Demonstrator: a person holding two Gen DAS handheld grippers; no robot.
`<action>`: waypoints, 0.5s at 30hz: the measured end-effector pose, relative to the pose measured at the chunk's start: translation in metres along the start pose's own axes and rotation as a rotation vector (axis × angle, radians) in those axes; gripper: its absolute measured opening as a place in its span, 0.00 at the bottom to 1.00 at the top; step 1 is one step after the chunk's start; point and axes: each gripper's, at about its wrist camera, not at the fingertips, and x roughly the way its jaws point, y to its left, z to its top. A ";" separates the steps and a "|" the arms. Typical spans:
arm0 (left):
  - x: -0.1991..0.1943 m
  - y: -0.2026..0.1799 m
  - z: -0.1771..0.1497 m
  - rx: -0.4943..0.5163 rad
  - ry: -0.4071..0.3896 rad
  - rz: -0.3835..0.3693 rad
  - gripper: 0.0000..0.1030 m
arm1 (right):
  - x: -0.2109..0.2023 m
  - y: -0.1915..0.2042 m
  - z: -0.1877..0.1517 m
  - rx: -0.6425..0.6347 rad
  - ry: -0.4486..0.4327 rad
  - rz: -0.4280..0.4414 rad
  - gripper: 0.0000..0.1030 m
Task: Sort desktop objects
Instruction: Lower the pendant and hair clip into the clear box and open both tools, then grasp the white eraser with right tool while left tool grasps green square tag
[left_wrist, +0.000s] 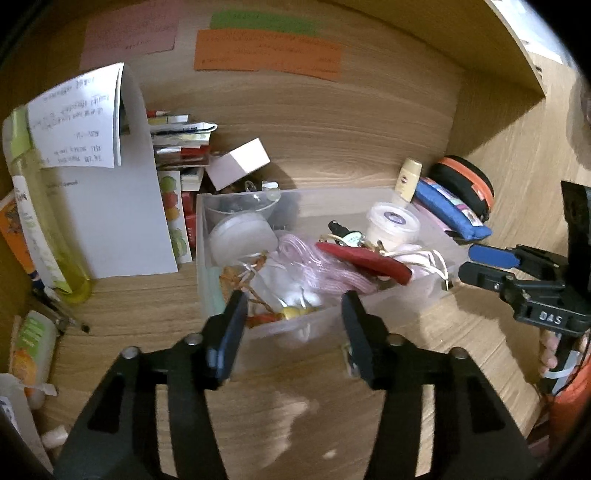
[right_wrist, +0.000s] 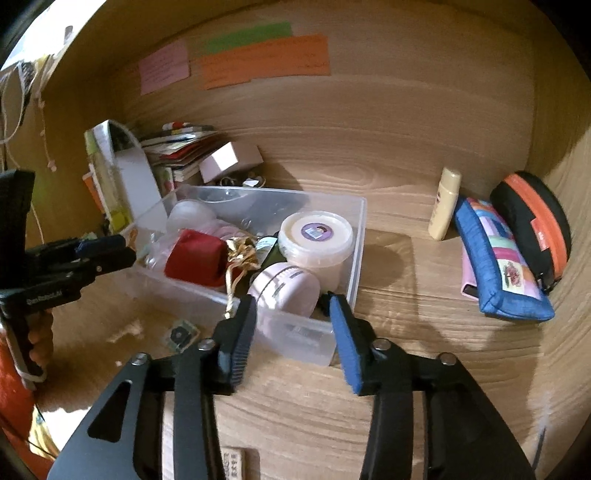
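A clear plastic bin (left_wrist: 200, 243) (right_wrist: 361, 236) stands on the wooden desk, filled with small items: a red pouch (left_wrist: 369, 260) (right_wrist: 197, 256), a white tub with a purple label (left_wrist: 392, 223) (right_wrist: 316, 236), a pink round case (right_wrist: 284, 286) and pink thread (left_wrist: 317, 264). My left gripper (left_wrist: 295, 317) (right_wrist: 127, 249) is open, its fingers astride the bin's near wall. At the bin's near right corner my right gripper (right_wrist: 291, 314) (left_wrist: 467, 263) is also open. Neither holds anything.
Right of the bin lie a cream bottle (right_wrist: 445, 203), a blue patchwork pencil case (right_wrist: 498, 266) and a black-and-orange round case (right_wrist: 535, 221). Left of it stand white papers (left_wrist: 110, 206), stacked booklets (left_wrist: 181, 144), a pink box (left_wrist: 240, 162) and a yellow-green bottle (left_wrist: 44, 221). Coloured notes (left_wrist: 266, 51) hang on the back panel.
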 end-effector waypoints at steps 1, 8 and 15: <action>-0.002 -0.005 -0.002 0.023 -0.002 0.021 0.57 | -0.002 0.002 -0.002 -0.005 -0.001 -0.001 0.48; -0.016 -0.013 -0.013 0.034 0.001 0.036 0.62 | -0.017 0.008 -0.020 -0.013 0.016 -0.006 0.57; -0.013 -0.014 -0.027 -0.001 0.061 0.030 0.72 | -0.022 0.016 -0.045 -0.007 0.063 0.004 0.66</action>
